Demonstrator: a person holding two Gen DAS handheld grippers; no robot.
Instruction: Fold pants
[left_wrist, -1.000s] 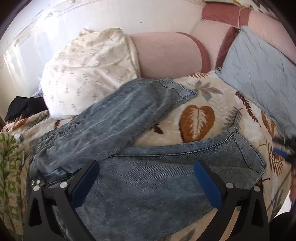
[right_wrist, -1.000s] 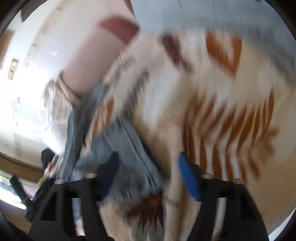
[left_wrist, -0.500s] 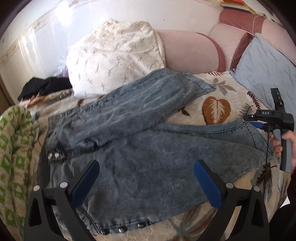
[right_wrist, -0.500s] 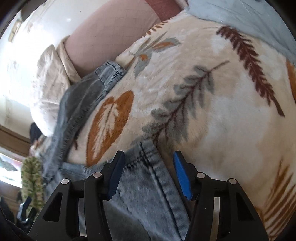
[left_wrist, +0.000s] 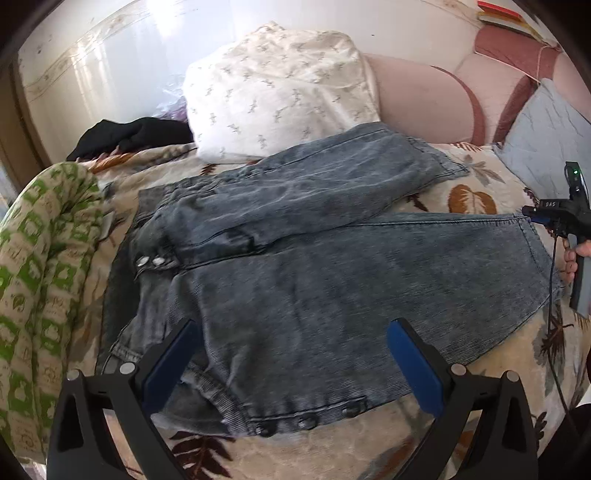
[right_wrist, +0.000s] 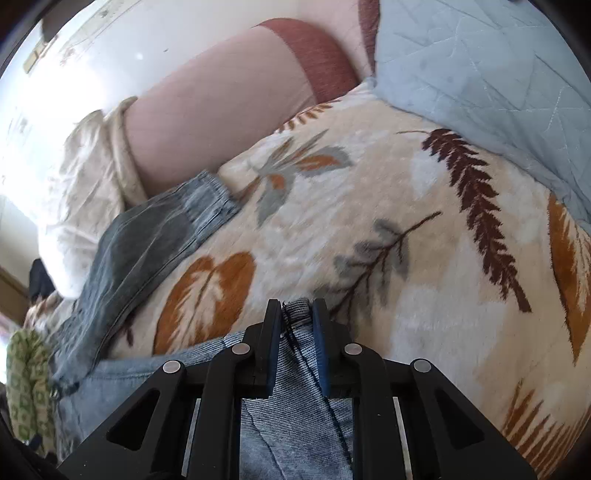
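a leaf-print blanket (left_wrist: 476, 173) covers the bed, pillows (left_wrist: 277, 92) against the wall. the jeans (left_wrist: 332, 280) lie spread under the wide-apart left gripper (left_wrist: 291, 362). the right gripper (right_wrist: 297, 325) has just closed, clamped on their hem.

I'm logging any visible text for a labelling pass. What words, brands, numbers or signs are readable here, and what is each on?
"DAS", or similar, small and not sharp: white letters on the black body of the right hand-held gripper, seen in the left wrist view.
Books or boxes at the top right corner: any lettering too small to read.
Blue-grey denim pants: metal studs only, no legible label.
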